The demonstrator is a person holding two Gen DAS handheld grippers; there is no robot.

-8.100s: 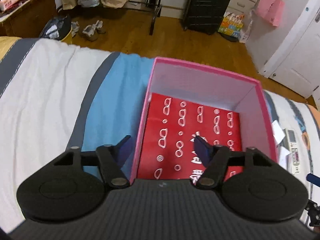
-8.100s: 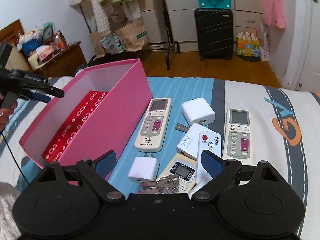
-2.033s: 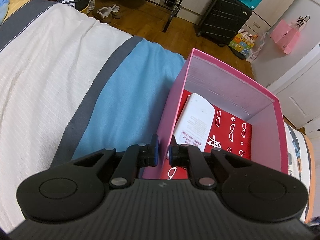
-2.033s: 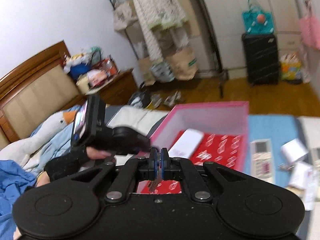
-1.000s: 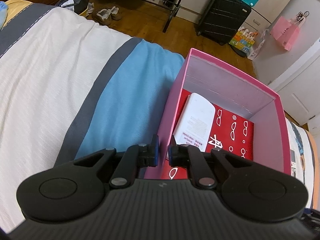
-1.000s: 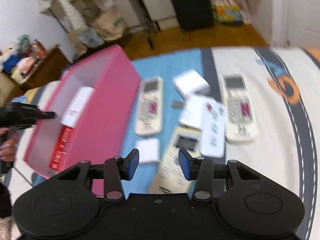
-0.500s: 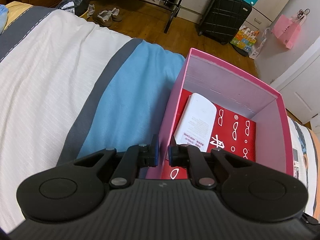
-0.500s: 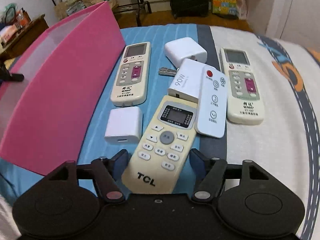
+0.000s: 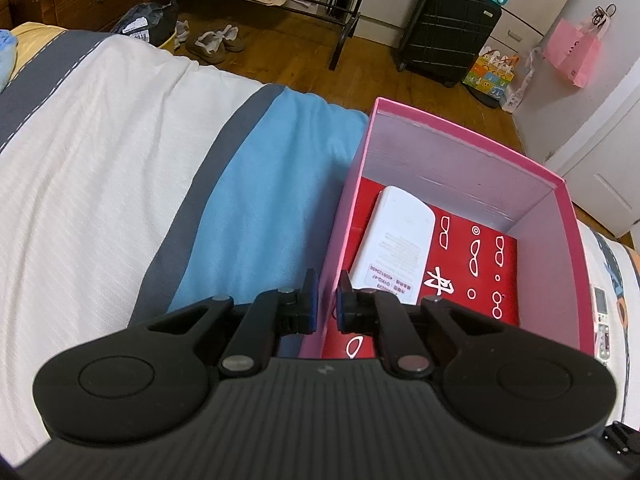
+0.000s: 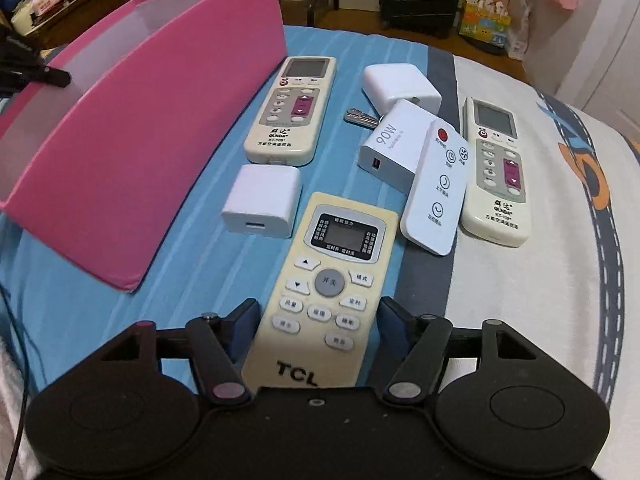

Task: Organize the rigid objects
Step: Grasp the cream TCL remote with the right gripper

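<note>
A pink box with a red patterned floor stands on the bed, and a white remote lies face down inside it. My left gripper is shut on the box's left wall. In the right wrist view the box is at the left. My right gripper is open and low over the bed, one finger on each side of the cream TCL remote, pads not pressing it. Beyond lie a small white charger, a 90W charger, a thin white remote and two cream remotes.
Another white charger and a key lie further back. The tip of the left gripper shows over the box's far wall. The bed's far edge drops to a wooden floor with a black suitcase and shoes.
My right gripper has swung away from the box, sunk over the loose items and opened wide around the TCL remote. The left gripper has stayed clamped on the box wall.
</note>
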